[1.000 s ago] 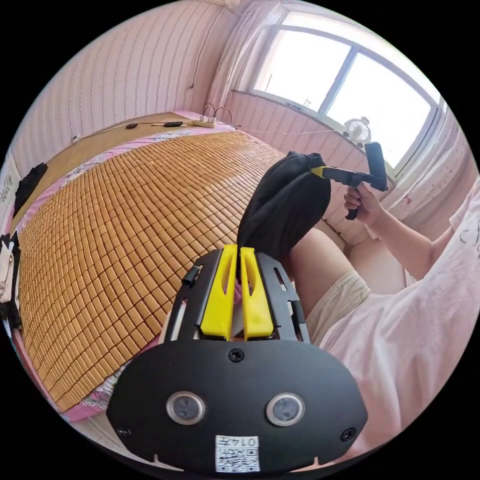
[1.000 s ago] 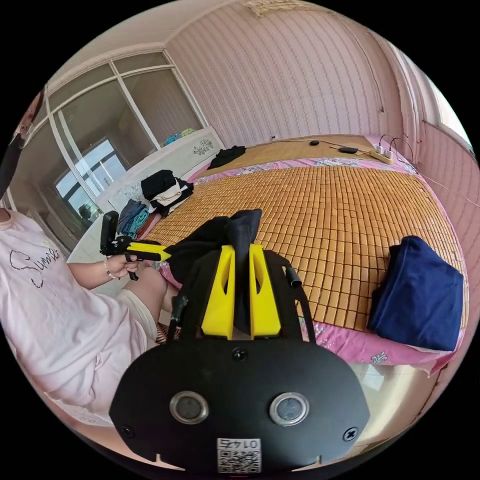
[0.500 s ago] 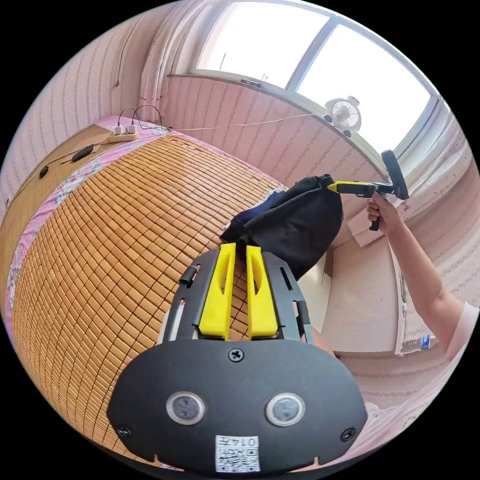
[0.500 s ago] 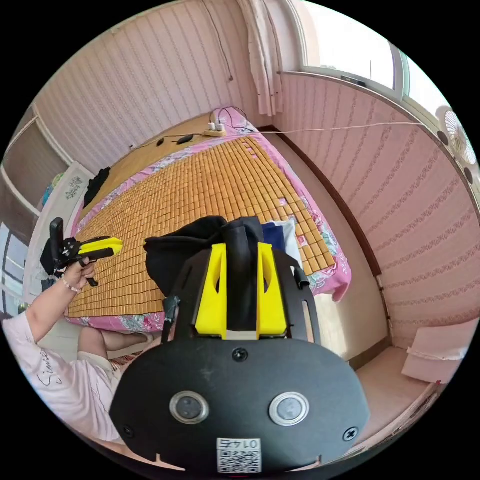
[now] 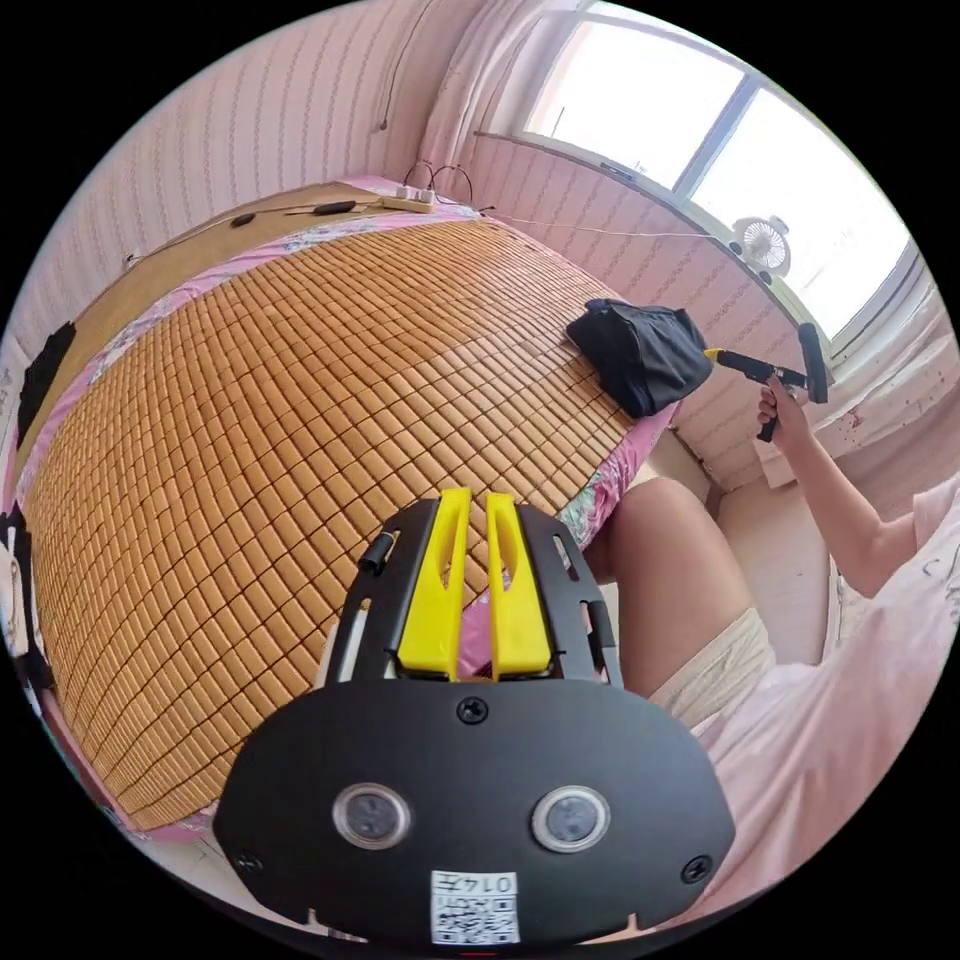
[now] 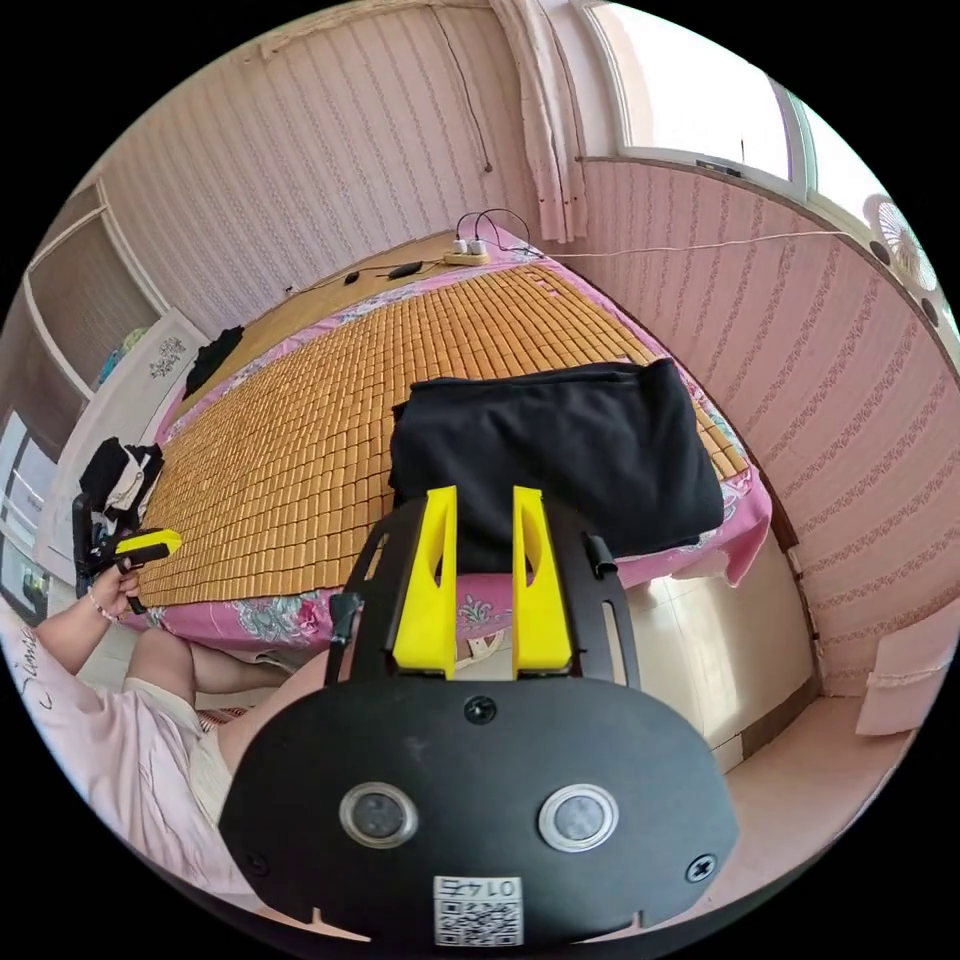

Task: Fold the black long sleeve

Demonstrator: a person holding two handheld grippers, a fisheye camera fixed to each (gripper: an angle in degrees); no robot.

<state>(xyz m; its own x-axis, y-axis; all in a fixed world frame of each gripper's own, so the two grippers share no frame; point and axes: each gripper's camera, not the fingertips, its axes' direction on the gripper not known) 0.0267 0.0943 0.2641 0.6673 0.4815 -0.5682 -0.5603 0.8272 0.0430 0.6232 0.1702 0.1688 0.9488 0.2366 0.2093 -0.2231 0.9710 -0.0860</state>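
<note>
The folded black long sleeve (image 6: 560,450) is laid at the bamboo-matted bed (image 5: 280,400) corner, presumably set aside; both grippers' fingers (image 6: 478,500) (image 5: 470,505) are parted, empty.

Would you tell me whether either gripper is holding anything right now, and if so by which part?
Nothing is held. The left gripper and right gripper are both open, and the folded black long sleeve lies on the bamboo mat.

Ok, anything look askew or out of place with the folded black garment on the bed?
Slightly. The folded black long sleeve lies at the bamboo mat's corner, its edge overhanging onto the pink sheet by the bed's edge. Otherwise tidy; both grippers are clear of it.
</note>
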